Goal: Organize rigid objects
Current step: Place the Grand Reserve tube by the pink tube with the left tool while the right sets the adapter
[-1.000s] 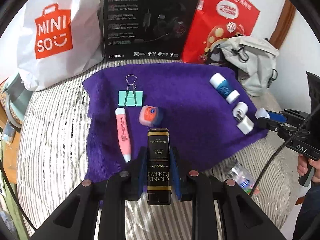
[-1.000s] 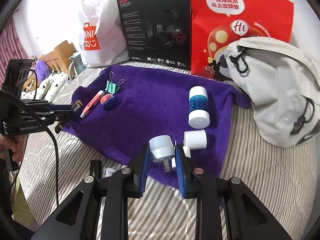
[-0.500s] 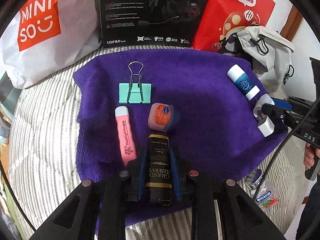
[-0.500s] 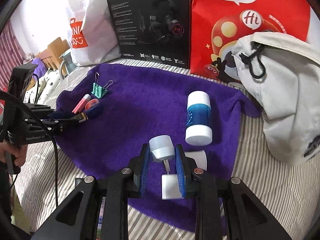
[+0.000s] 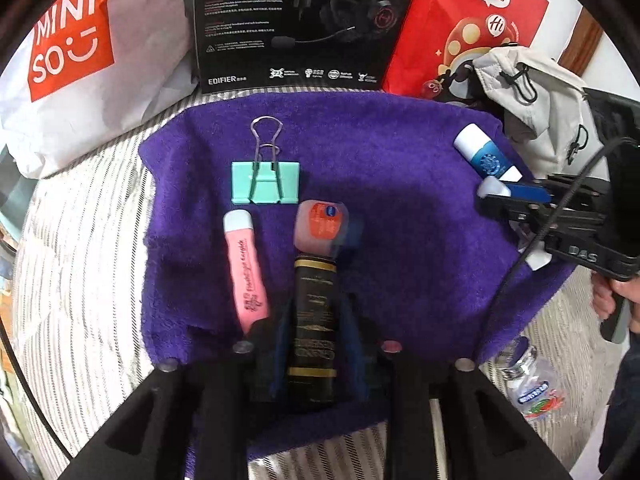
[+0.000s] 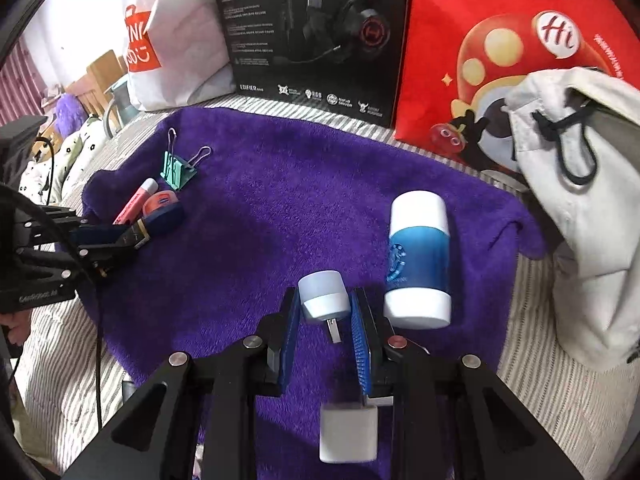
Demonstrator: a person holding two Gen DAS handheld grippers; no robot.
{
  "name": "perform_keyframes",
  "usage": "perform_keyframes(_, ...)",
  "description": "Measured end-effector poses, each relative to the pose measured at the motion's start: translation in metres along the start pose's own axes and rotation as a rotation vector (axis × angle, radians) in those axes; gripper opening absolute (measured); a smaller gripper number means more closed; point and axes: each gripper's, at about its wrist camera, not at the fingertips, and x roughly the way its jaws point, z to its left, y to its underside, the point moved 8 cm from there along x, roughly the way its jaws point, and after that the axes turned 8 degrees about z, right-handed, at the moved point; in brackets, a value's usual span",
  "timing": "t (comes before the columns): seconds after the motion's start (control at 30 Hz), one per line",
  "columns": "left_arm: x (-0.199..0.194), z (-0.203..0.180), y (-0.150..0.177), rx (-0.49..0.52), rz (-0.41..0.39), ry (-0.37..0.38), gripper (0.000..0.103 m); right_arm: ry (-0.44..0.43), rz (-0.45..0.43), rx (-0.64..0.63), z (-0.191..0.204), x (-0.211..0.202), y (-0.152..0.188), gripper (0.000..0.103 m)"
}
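Clamped between the blue pads of my left claw (image 5: 316, 320) is a slim black box with gold bands and gold lettering (image 5: 314, 320), lying lengthwise along the fingers, its far end just touching a small round tin with an orange label and blue base (image 5: 322, 230) on the purple fleece cloth (image 5: 400, 220). Left of the box, close alongside my left finger, lies a pink tube-shaped pen with a white cap (image 5: 245, 270), and beyond it a mint-green binder clip with wire handles (image 5: 265, 180) sits flat on the cloth. Behind the cloth stand a white shopping bag with an orange logo (image 5: 80, 52), a black headset carton (image 5: 296, 20) and a red paper bag printed with a mushroom cartoon (image 5: 464, 28), with a pale grey drawstring backpack (image 5: 532, 92) slumped to the right. My right claw (image 6: 326, 312) grips a small white plug-in night light with a frosted dome and a metal prong (image 6: 324, 296), held just above the cloth. Just to its right, almost against my right finger, a white cylinder with a blue printed band (image 6: 418, 260) lies on its side. Below the claw, near the cloth's front edge, sits a blurred white blocky item (image 6: 348, 434). Both wrist views show striped bedding (image 6: 532, 360) under the cloth, and in the left view a small plastic bottle (image 5: 528, 384) lies on it off the cloth's right corner.
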Motion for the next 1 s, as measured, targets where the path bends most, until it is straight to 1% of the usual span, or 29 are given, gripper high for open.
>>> perform_keyframes(0.03,0.000,-0.001,0.000,-0.003,0.002,0.012,0.043,0.005,0.003,-0.002,0.000,0.003,-0.001,0.025)
perform_keyframes(0.07,-0.001,-0.004,0.001,-0.005,0.005,0.024,0.046,0.008,0.007,-0.004,0.001,0.005,-0.002,0.025)
perform_keyframes(0.1,-0.001,-0.006,0.002,-0.005,0.007,0.025,0.055,0.011,0.011,-0.005,0.001,0.007,-0.003,0.025)
perform_keyframes(0.13,-0.001,-0.007,0.003,-0.003,0.010,0.015,0.059,0.014,0.013,-0.005,0.001,0.009,-0.004,0.025)
perform_keyframes(0.3,-0.016,-0.009,0.010,0.001,-0.002,-0.037,0.061,0.017,0.026,-0.010,0.002,0.014,-0.002,0.025)
perform_keyframes(0.33,-0.021,-0.008,0.011,-0.003,-0.012,-0.046,0.065,0.018,0.023,-0.011,0.002,0.014,-0.002,0.026)
perform_keyframes(0.4,-0.032,-0.005,0.013,-0.014,-0.034,-0.058,0.072,0.018,0.023,-0.012,0.002,0.015,-0.001,0.026)
perform_keyframes(0.53,-0.052,-0.001,0.015,-0.027,-0.066,-0.040,0.072,0.022,0.017,-0.026,0.003,0.015,-0.001,0.026)
perform_keyframes(0.67,-0.069,0.005,0.021,-0.037,-0.088,-0.053,0.072,0.033,0.024,-0.042,0.005,0.015,0.001,0.026)
perform_keyframes(0.7,-0.074,0.007,0.024,-0.044,-0.093,-0.056,0.072,0.031,0.030,-0.042,0.004,0.014,0.002,0.028)
perform_keyframes(0.83,-0.083,0.012,0.036,-0.056,-0.097,-0.065,0.072,0.035,0.051,-0.033,0.002,0.012,0.009,0.035)
perform_keyframes(0.93,-0.084,0.010,0.044,-0.058,-0.091,-0.085,0.072,0.066,0.054,-0.045,0.001,0.008,0.014,0.036)
perform_keyframes(1.0,-0.084,0.009,0.050,-0.054,-0.085,-0.101,0.072,0.072,0.054,-0.031,-0.001,0.001,0.018,0.036)
